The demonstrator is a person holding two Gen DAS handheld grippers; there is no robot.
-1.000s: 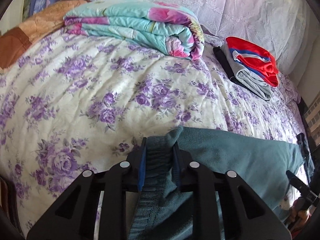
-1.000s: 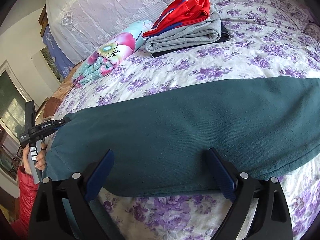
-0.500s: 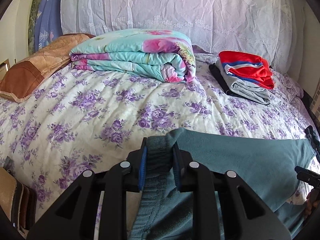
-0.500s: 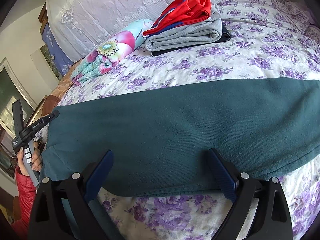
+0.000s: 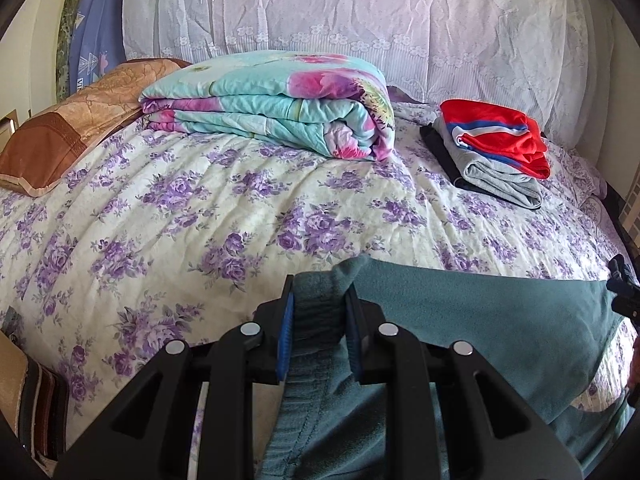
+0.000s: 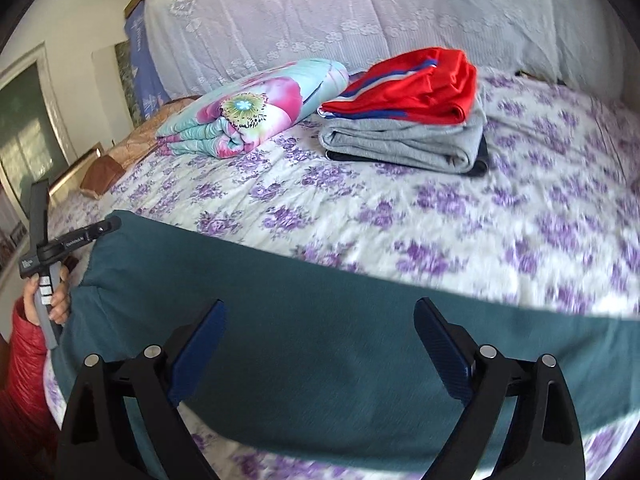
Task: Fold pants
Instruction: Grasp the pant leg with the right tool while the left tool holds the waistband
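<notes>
Teal green pants (image 6: 320,320) lie stretched along the near edge of the bed. My left gripper (image 5: 319,304) is shut on the pants' bunched waistband end (image 5: 316,320), held a little above the sheet. It also shows in the right wrist view (image 6: 72,240) at the pants' far left corner. My right gripper (image 6: 320,336) is open, its blue pads apart over the flat middle of the pants, holding nothing. In the left wrist view the pants (image 5: 500,320) run off to the right.
The bed has a purple-flowered sheet (image 5: 240,208). A folded floral quilt (image 5: 272,100) lies at the back, a stack of folded red, grey and dark clothes (image 5: 492,152) to its right, a brown pillow (image 5: 60,136) at the left. A lace-covered headboard (image 5: 360,20) stands behind.
The left gripper has lifted and pulled the waistband end back, so more of the bed shows. The right gripper has moved left along the pants and tilted up; its view is blurred.
</notes>
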